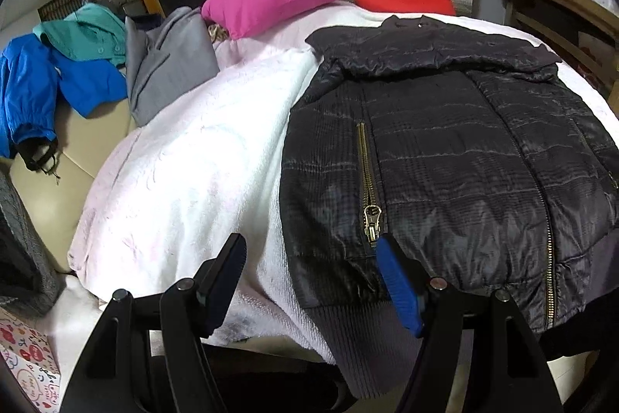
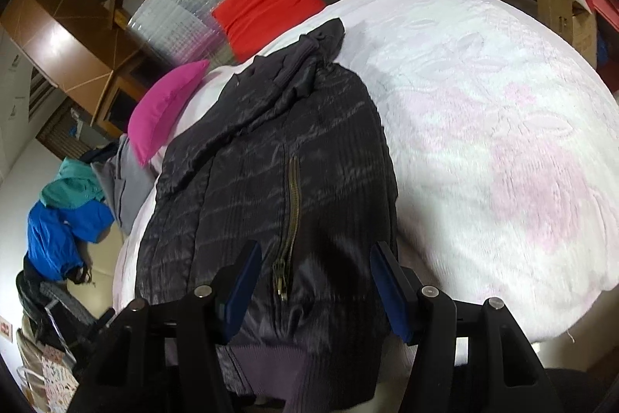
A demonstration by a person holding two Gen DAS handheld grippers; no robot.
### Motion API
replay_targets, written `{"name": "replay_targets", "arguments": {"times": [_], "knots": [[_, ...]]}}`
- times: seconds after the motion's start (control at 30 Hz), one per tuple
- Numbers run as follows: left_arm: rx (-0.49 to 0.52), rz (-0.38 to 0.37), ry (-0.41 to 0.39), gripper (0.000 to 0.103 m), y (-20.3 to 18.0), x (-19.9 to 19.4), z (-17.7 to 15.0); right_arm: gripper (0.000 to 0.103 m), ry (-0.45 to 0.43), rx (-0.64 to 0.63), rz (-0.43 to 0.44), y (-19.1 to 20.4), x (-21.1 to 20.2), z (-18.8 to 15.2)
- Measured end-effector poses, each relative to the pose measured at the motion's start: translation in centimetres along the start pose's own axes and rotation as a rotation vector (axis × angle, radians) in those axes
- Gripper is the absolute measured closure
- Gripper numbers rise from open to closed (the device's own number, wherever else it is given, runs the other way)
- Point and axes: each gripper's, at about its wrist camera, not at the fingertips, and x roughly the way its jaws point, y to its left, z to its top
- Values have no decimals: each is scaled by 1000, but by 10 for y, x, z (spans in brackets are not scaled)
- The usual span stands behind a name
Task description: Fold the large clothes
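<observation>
Pink pillow [image 1: 271,0], grey garment [image 1: 166,64] beside jacket [image 1: 445,149]

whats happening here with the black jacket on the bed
A person holds a gripper in each hand over a black quilted jacket spread on a white blanket, sleeves folded across its chest. The left gripper and right gripper hover open at the hem, gripping nothing yet. Other clothes are piled beside it.
</observation>
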Motion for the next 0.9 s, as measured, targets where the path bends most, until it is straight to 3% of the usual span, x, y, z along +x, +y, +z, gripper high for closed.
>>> {"name": "replay_targets", "arguments": {"times": [0.5, 0.63, 0.9], "knots": [[20, 10, -34, 32, -3, -28, -4, 40, 44, -63, 42, 12, -6, -25], [-11, -30, 43, 32, 2, -21, -13, 37, 64, -47, 35, 10, -8, -33], [-174, -161, 231, 32, 31, 7, -32, 37, 104, -34, 1, -4, -8, -52]]}}
